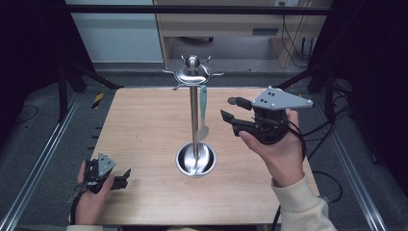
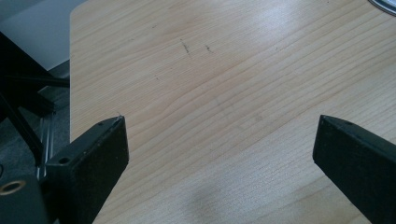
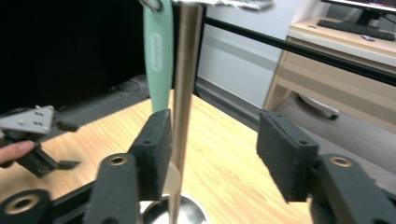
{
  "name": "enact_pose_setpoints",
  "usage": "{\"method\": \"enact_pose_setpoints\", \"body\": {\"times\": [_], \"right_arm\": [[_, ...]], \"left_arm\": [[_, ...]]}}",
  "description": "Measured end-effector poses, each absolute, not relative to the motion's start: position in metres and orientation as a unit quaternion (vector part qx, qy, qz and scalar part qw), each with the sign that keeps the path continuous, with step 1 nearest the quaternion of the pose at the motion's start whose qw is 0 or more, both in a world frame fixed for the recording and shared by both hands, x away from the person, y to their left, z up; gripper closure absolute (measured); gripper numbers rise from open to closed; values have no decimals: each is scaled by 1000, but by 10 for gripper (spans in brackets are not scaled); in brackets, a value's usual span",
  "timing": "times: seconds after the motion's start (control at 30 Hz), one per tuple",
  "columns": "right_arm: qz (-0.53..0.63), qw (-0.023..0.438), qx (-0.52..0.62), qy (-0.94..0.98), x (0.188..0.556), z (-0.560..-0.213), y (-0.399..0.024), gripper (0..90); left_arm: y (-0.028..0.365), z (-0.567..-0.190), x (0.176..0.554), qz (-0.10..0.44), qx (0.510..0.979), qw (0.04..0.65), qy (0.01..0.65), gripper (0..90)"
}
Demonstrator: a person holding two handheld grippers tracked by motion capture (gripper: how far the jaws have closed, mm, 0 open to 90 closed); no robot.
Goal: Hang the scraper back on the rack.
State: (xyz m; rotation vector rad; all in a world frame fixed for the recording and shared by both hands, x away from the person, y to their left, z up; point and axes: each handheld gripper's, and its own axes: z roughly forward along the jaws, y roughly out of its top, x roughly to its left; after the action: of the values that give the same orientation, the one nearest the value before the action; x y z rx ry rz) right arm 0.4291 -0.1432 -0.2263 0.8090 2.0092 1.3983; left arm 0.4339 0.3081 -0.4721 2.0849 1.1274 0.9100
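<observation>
Left claw [image 1: 126,178] gaping low over the desk [image 1: 144,125], right claw [image 1: 230,109] gaping beside the steel rack [image 1: 194,120], teal-handled utensil [image 1: 203,108] hanging there

Steel utensil stand [image 1: 194,115]: upright pole on a round bowl-shaped base, hook ring and ball knob on top, near the table's [image 1: 144,125] centre, slightly toward the near edge. One mint-handled utensil [image 1: 203,108] hangs from a hook beside the pole, metal end down.

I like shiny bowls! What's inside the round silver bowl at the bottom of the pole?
The pole stands up from the silver bowl, and the hanging green-handled utensil dips its metal end toward it. Shiny reflections hide anything else.
</observation>
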Motion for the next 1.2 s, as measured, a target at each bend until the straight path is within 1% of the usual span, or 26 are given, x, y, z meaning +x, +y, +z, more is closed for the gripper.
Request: {"method": "enact_pose_setpoints", "body": {"times": [0.13,0.23,0.27,0.3,0.47,0.7,0.97,1.2], "right_arm": [[512,285,312,748,427,-232,-152,344],[506,287,323,747,427,-237,-159,309],[505,287,329,745,428,-240,-163,276],[505,287,329,745,428,-240,-163,276],[503,298,341,736,430,-247,-173,210],[498,308,351,731,433,-259,-184,149],[501,312,350,727,433,-268,-191,100],[502,309,350,728,434,-286,-197,78]], "left_arm": [[307,-472,434,341,786,295,422,32],[307,-472,434,341,787,295,421,32],[307,-472,434,342,787,294,421,32],[307,-472,434,342,787,294,422,32],[308,-473,434,342,785,296,424,32],[308,-472,434,342,784,297,424,32],[305,-471,434,340,784,300,424,32],[308,-471,433,343,780,302,427,32]]}}
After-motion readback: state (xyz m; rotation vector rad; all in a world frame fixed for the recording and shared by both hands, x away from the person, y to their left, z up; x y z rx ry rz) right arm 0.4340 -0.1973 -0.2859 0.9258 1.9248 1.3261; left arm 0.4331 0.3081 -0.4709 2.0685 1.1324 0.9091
